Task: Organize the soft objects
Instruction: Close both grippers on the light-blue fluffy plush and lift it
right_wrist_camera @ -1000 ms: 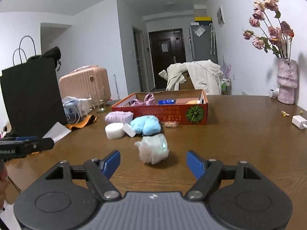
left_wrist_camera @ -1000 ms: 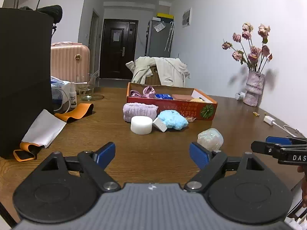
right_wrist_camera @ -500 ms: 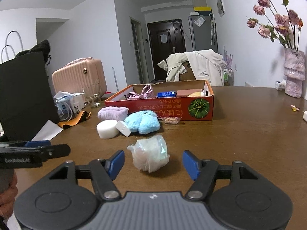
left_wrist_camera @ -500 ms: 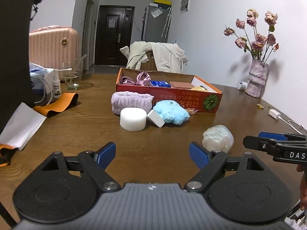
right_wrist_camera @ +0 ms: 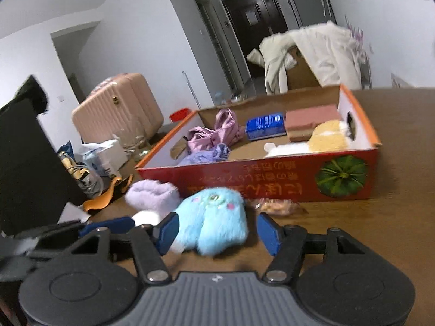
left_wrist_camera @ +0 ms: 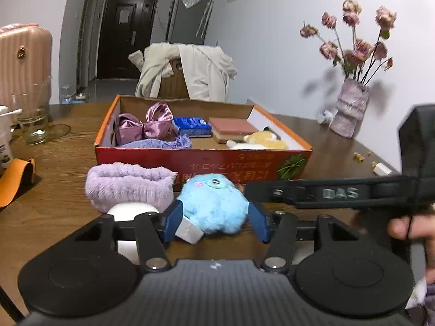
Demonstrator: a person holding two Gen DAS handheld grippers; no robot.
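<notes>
A fluffy light-blue toy (left_wrist_camera: 214,203) (right_wrist_camera: 214,222) lies on the wooden table in front of the red cardboard box (left_wrist_camera: 204,160) (right_wrist_camera: 272,182). In the left wrist view my left gripper (left_wrist_camera: 214,213) frames the toy, jaws closing, pads level with its sides; no squeeze shows. My right gripper (right_wrist_camera: 217,221) also has the toy between its closing jaws, with a gap at the right pad. Beside the toy lie a lilac plush band (left_wrist_camera: 127,184), a white round puck (left_wrist_camera: 130,209) and a small white block (left_wrist_camera: 189,232). The right gripper's finger (left_wrist_camera: 326,193) crosses behind the toy.
The box holds a pink satin bow (left_wrist_camera: 152,125), a blue packet (left_wrist_camera: 191,126), a pink sponge (left_wrist_camera: 233,129) and a yellow plush (left_wrist_camera: 266,141). A snack packet (right_wrist_camera: 274,206) lies by the box. A vase (left_wrist_camera: 349,111) stands right; a glass (left_wrist_camera: 32,111), an orange band (left_wrist_camera: 13,182) and a black bag (right_wrist_camera: 21,168) stand left.
Both grippers have moved forward to the blue toy and the box. Their jaws have narrowed, the left one most. The plastic-wrapped bundle has dropped out of view.
</notes>
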